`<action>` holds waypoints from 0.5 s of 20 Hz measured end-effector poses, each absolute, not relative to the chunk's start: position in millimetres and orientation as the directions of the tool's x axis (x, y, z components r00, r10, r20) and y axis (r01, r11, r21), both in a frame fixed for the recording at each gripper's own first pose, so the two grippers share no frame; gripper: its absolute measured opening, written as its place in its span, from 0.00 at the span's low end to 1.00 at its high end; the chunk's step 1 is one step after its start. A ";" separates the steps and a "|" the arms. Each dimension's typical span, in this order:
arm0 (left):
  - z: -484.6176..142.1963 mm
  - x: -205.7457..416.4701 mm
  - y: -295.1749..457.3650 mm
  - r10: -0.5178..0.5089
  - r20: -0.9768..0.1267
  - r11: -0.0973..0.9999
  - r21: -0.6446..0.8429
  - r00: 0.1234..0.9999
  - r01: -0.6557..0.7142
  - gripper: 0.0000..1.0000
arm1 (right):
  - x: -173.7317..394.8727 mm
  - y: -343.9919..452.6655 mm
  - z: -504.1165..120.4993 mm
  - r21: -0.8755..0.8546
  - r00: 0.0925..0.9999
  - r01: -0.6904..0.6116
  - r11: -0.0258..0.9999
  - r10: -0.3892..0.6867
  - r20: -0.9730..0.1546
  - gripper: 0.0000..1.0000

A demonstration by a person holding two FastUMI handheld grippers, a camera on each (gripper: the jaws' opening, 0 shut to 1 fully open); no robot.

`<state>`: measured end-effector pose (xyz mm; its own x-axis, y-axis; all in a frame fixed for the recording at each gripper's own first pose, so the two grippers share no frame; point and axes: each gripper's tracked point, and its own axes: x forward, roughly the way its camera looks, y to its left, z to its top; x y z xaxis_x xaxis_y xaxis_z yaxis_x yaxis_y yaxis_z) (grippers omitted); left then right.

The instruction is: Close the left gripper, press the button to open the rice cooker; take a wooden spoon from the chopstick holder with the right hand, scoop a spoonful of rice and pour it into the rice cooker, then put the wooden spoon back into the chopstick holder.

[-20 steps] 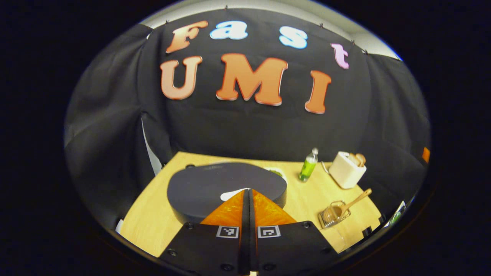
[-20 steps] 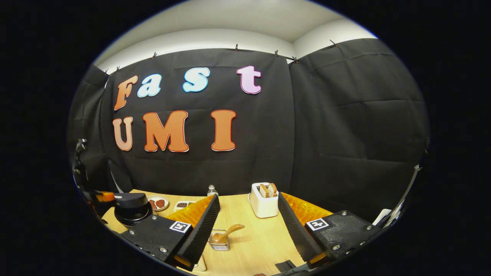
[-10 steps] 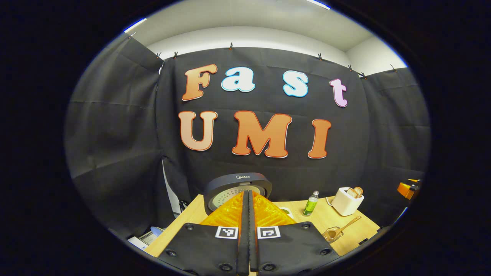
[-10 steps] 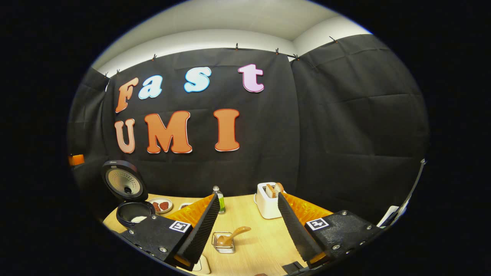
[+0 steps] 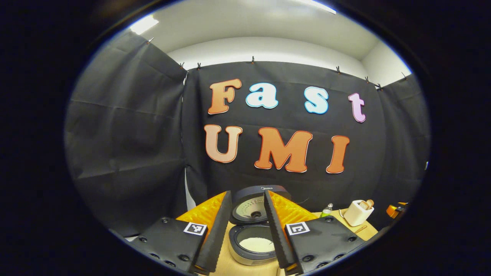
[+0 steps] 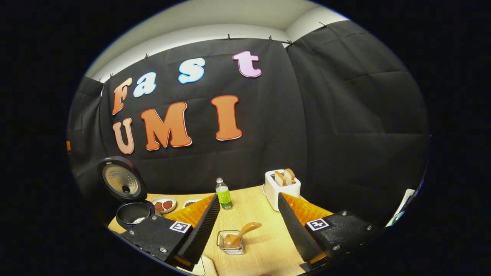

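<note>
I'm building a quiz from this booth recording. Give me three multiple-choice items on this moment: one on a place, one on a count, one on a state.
1. Where does the wooden spoon rest?
A. in the chopstick holder
B. inside the rice cooker
C. on top of the toaster

2. How many bread slices stand in the toaster?
A. none
B. two
C. four

3. How is the rice cooker's lid?
A. shut flat
B. lying on the table
C. raised upright

Answers:
1 A, its bowl end sits in the wire holder in front of the right claw, handle slanting out.
2 B, two slices poke out of its top.
3 C, the lid stands up behind the open pot, seen between the open fingers of the left claw.
</note>
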<state>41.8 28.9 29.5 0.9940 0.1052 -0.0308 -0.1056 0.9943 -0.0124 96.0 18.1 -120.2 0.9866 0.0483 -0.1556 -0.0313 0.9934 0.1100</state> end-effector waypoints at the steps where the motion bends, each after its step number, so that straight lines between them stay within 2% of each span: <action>1: 31.8 40.8 30.8 0.115 -0.025 0.993 -0.010 0.993 -0.115 0.69 | 101.2 17.4 -132.1 0.116 0.983 -0.025 0.993 0.045 -0.176 0.94; 6: 33.9 35.0 40.6 0.179 0.004 0.984 0.021 0.984 -0.179 1.00 | 123.0 17.0 -180.4 0.149 0.963 -0.009 0.989 0.049 -0.265 0.94; 10: 34.3 32.9 50.5 0.240 0.004 0.969 0.058 0.971 -0.240 1.00 | 138.1 24.7 -212.7 0.185 0.943 -0.012 0.983 0.073 -0.323 0.93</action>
